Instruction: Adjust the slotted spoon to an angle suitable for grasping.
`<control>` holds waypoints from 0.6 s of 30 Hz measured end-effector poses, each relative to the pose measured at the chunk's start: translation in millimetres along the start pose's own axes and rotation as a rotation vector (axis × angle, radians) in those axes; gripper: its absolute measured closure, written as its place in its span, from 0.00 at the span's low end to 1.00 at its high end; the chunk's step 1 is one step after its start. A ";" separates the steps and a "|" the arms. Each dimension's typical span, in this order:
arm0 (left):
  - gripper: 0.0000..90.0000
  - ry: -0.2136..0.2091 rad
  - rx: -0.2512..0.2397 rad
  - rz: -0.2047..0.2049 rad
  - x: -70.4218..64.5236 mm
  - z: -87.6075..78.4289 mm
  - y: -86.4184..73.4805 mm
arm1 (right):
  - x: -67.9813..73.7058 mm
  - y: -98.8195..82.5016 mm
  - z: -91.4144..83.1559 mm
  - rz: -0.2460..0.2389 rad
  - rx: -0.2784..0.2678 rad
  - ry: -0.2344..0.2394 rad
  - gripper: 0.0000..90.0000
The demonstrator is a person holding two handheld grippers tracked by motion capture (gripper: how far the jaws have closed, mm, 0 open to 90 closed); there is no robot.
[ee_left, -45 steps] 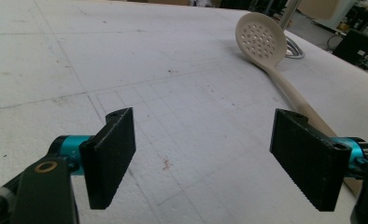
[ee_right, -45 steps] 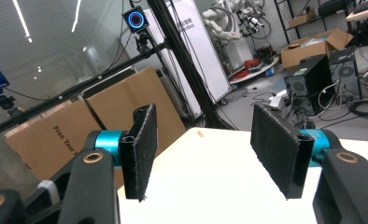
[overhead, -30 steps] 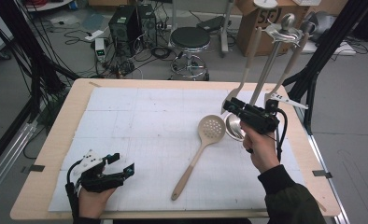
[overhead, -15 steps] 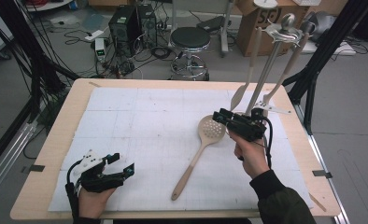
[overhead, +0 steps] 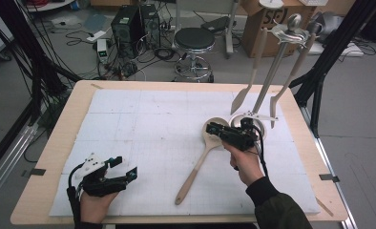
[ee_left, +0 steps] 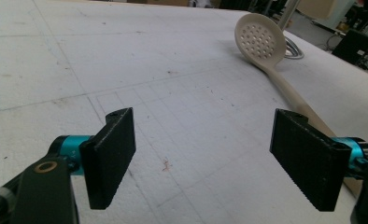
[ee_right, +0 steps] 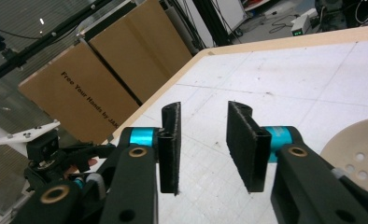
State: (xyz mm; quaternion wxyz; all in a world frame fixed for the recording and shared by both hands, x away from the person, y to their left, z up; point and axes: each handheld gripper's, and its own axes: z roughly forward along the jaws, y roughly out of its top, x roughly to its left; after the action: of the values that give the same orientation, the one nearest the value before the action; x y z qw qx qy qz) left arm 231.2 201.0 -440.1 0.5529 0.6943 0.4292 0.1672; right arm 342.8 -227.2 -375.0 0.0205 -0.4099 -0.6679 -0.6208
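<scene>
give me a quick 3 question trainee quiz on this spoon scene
1. True or false: the right gripper has the slotted spoon clamped between its pads.
2. Which gripper is nearer the spoon's bowl? A left, B right
3. What hangs on the metal stand at the back right of the table?

Key
1. False; nothing lies between its jaws, which have just been closing.
2. B; the left gripper rests open at the front left.
3. Long-handled utensils.

The slotted spoon (overhead: 203, 155) lies near the middle of the desk (overhead: 57, 143), its bowl toward the upper right of the frame. The right gripper (overhead: 214, 129) is over the bowl. The rack (overhead: 272, 62) stands behind it, at the upper right. The left gripper (overhead: 126, 168) is at the lower left, well apart.
</scene>
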 end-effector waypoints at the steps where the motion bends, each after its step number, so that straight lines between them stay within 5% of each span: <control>1: 0.26 0.000 -0.001 -0.001 -0.1 0.0 0.0 | -0.5 -0.6 1.0 -0.002 0.005 -0.008 0.79; 11: 0.26 -0.002 -0.004 0.001 -0.3 -0.1 0.3 | -2.6 -6.6 10.2 0.000 0.063 -0.024 0.99; 18: 0.26 0.000 -0.004 0.000 -0.1 -0.3 0.4 | -2.2 -12.0 17.2 0.008 0.095 -0.034 1.00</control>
State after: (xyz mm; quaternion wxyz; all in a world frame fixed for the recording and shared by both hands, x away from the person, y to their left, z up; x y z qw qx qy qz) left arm 231.1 201.1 -439.7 0.5545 0.6932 0.4287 0.1681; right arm 345.7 -212.5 -389.9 0.0309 -0.4217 -0.6952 -0.5813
